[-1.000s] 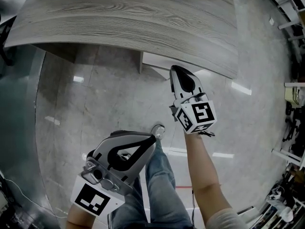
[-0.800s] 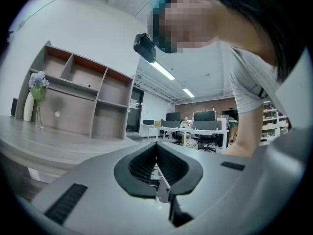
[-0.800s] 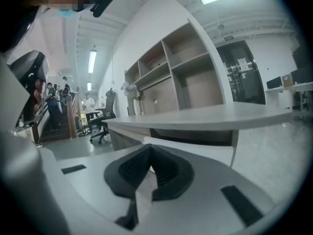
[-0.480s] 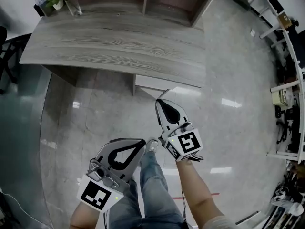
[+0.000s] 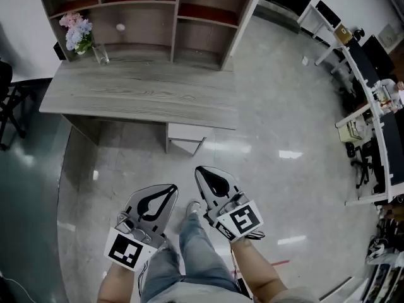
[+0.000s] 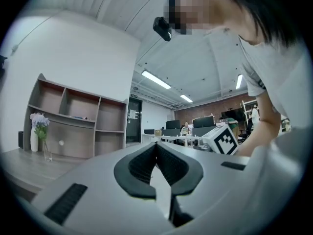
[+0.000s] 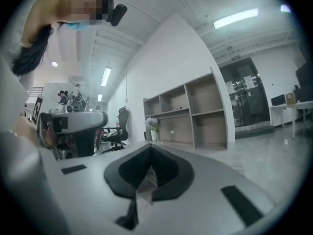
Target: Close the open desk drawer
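Observation:
The grey wooden desk stands across the upper middle of the head view. Its white drawer shows a little past the desk's front edge, under the right end. How far it stands out I cannot tell. My left gripper and right gripper hang side by side over the floor, well short of the drawer. Both are shut with nothing between the pads. The left gripper points toward the shelves in its own view, with the desk top low at the left. The right gripper touches nothing.
An open shelf unit stands behind the desk, and a vase of flowers sits on the desk's far left corner. A black chair is at the left. White desks with clutter line the right. My shoe is below the grippers.
The view has pulled back from the desk. The right gripper, close to the drawer front a second ago, has drawn away toward me. The left gripper has stayed low beside it.

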`<action>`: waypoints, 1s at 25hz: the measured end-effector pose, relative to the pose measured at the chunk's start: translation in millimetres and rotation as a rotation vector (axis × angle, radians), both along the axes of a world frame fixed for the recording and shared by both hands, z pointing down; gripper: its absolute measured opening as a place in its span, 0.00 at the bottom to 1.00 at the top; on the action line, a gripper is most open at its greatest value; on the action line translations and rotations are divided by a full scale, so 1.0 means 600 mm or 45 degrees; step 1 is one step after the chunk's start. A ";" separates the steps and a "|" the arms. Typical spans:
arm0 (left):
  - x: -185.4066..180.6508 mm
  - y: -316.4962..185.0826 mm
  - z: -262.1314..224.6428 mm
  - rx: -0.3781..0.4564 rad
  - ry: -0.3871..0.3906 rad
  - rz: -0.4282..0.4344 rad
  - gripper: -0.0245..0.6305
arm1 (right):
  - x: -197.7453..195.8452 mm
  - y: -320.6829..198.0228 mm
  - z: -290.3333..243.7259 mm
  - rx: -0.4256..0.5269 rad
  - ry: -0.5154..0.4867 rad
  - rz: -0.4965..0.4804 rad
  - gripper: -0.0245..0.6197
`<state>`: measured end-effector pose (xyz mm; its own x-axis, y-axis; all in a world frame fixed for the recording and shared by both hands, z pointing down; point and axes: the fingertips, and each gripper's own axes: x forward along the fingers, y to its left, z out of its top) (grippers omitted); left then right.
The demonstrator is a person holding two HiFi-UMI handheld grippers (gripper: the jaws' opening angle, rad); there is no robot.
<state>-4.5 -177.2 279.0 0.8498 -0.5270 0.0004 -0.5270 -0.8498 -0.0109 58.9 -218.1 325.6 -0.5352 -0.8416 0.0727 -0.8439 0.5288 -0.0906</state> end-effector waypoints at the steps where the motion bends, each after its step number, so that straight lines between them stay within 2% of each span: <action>1: -0.004 0.009 -0.009 0.003 0.004 -0.002 0.05 | -0.006 0.017 -0.016 0.011 0.001 -0.010 0.05; 7: -0.026 0.065 -0.048 0.016 0.027 -0.010 0.05 | -0.041 0.117 -0.097 0.086 0.027 -0.057 0.05; 13: -0.046 0.116 -0.081 0.052 0.040 0.005 0.05 | -0.072 0.185 -0.158 0.177 0.017 -0.043 0.05; 18: -0.054 0.157 -0.097 0.070 0.044 0.035 0.05 | -0.090 0.233 -0.184 0.212 0.004 -0.036 0.05; 25: -0.050 0.185 -0.111 0.091 0.062 0.058 0.05 | -0.118 0.267 -0.195 0.238 0.043 -0.100 0.05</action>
<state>-34.5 -66.0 212.2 0.8711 -0.4848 -0.0778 -0.4890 -0.8710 -0.0480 -11.9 -57.7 208.6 -0.5998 -0.7978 -0.0617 -0.8001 0.5983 0.0426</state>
